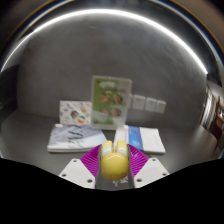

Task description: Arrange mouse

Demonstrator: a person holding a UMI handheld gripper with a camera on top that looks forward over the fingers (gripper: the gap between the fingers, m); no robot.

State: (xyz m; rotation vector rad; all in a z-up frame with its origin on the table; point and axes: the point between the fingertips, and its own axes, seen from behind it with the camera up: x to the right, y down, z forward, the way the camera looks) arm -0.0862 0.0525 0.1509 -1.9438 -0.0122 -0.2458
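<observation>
A small yellow mouse sits between my two fingers, its rounded back facing the camera. My gripper is shut on it: the purple pads press against both of its sides. It is held above the grey table. The front of the mouse is hidden behind its own body.
Beyond the fingers lie a white booklet to the left and a blue-edged paper to the right. A green-and-white card stands upright against the back wall, with a smaller card beside it and wall sockets.
</observation>
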